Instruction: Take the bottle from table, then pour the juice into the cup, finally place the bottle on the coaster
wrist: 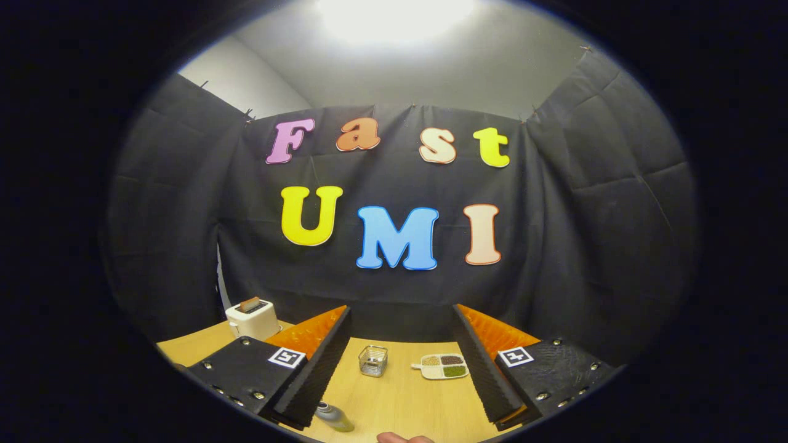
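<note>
My gripper is open, its two fingers spread wide above the wooden table with nothing between them. A small clear glass cup stands on the table between the fingers, further out. Low down by the left finger shows the top of a bottle with a dark cap and greenish body, close under the gripper. The rest of the bottle is cut off.
A white toaster with a slice in it stands at the table's back left, beyond the left finger. A small white divided dish with brown and green fillings lies right of the cup. A fingertip of a person shows at the near edge.
</note>
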Action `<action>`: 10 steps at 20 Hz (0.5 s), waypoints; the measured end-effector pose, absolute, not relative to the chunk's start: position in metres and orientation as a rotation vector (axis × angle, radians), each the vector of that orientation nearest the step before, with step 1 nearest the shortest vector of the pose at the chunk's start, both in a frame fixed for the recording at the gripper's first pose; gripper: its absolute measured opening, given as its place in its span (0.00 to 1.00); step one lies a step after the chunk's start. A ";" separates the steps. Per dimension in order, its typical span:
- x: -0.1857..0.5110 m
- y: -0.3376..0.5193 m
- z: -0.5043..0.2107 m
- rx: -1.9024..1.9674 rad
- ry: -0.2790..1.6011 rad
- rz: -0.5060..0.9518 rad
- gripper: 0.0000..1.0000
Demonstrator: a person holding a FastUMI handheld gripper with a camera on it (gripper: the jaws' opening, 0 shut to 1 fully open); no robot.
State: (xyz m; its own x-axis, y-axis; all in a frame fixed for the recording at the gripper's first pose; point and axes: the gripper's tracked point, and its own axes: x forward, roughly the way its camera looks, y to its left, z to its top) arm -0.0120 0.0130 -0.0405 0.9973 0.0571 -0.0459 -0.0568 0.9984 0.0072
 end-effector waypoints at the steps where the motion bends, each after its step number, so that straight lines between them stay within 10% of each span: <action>1: -0.012 0.016 -0.042 0.028 0.064 0.076 0.98; 10: -0.026 0.040 -0.086 0.019 0.014 0.118 0.98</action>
State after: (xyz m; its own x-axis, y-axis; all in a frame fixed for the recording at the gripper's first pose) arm -0.0259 0.0399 -0.0864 0.9930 0.1174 -0.0131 -0.1172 0.9929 0.0197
